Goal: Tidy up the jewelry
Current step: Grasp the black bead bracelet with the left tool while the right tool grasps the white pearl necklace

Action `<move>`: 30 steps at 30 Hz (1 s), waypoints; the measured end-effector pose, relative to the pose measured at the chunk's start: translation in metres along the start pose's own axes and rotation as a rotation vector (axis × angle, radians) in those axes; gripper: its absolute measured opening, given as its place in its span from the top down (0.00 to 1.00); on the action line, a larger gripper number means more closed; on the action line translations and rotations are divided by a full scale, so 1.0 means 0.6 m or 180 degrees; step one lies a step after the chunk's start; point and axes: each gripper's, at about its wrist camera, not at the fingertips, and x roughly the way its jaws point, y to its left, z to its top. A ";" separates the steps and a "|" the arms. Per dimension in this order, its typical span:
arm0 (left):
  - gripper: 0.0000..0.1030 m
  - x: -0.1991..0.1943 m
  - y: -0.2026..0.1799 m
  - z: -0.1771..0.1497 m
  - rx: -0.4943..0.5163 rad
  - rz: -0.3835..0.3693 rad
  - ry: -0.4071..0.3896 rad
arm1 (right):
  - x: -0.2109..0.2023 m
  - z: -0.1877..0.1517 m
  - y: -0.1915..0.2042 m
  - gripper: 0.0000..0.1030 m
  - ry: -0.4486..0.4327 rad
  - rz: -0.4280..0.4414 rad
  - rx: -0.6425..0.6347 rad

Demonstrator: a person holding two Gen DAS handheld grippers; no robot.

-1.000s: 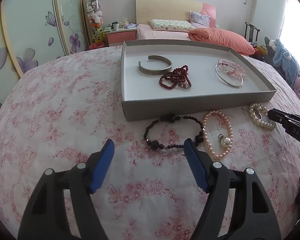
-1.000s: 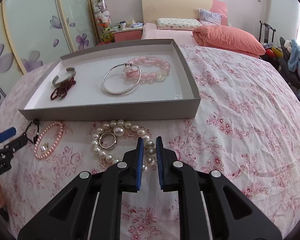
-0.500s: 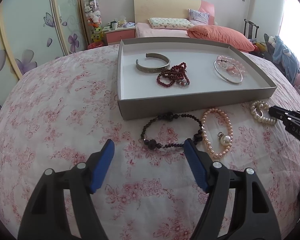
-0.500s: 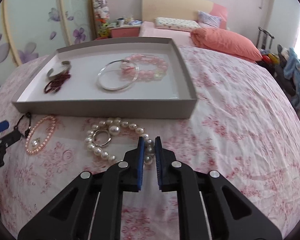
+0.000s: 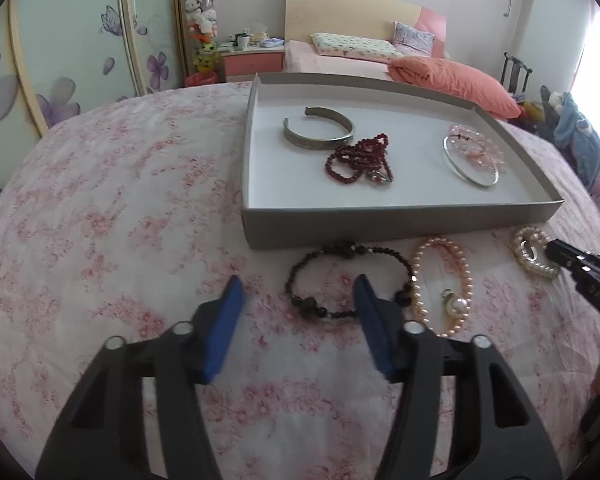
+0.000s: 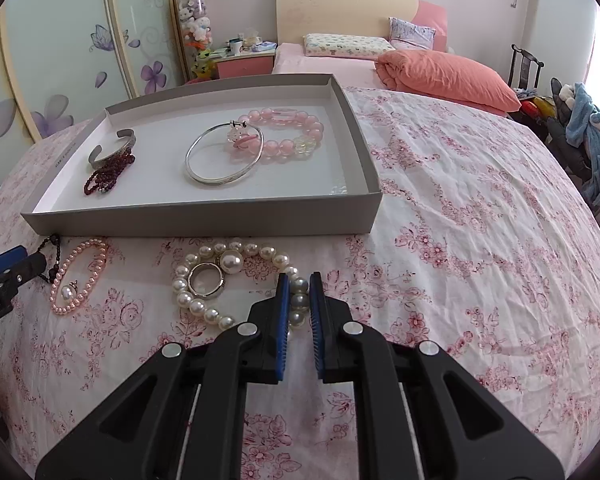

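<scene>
A grey tray [image 5: 400,226] on the floral cloth holds a silver cuff [image 5: 320,142], dark red beads [image 5: 356,160], a silver bangle [image 5: 470,174] and a pink bead bracelet [image 6: 292,146]. In front of it lie a black bead bracelet [image 5: 346,248], a pink pearl bracelet [image 5: 464,272] and a white pearl bracelet [image 6: 232,262]. My left gripper [image 5: 299,280] hovers at the black bracelet's near side. Its jaws are closing, with the bracelet's left part between the tips and untouched. My right gripper [image 6: 299,278] is shut on the white pearl strand at its right side.
The round table's floral cloth [image 6: 460,208] spreads wide to the right of the tray. Behind are a bed with an orange quilt [image 6: 448,76], a pink nightstand [image 5: 252,62] and flowered wardrobe doors [image 5: 60,60]. A chair piled with clothes [image 6: 580,132] stands at the right.
The left gripper's jaws have drawn closer together around the black bracelet's near side. The right gripper stays shut at the white pearls. Neither hand has shifted.
</scene>
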 end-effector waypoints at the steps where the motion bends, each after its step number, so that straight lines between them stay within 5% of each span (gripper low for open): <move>1: 0.53 0.000 -0.003 -0.002 0.0068 0.0057 -0.0001 | 0.000 0.000 -0.001 0.89 0.0000 0.0006 0.0003; 8: 0.53 -0.018 0.009 -0.019 0.0246 0.0179 0.0001 | 0.000 0.000 -0.002 0.89 0.0001 0.0022 0.0006; 13: 0.72 -0.024 0.008 -0.021 0.0179 0.0058 0.0065 | 0.000 0.000 -0.001 0.89 0.0001 0.0020 0.0009; 20: 0.74 -0.024 -0.007 -0.025 0.0202 0.0069 0.0027 | 0.000 0.000 -0.002 0.89 0.0001 0.0021 0.0009; 24: 0.88 -0.021 -0.016 -0.026 0.0257 0.0117 -0.0017 | 0.000 0.000 -0.002 0.89 0.0001 0.0031 0.0016; 30: 0.89 -0.020 -0.012 -0.023 0.0217 0.0151 -0.0031 | -0.001 0.000 -0.001 0.90 -0.0001 0.0065 0.0031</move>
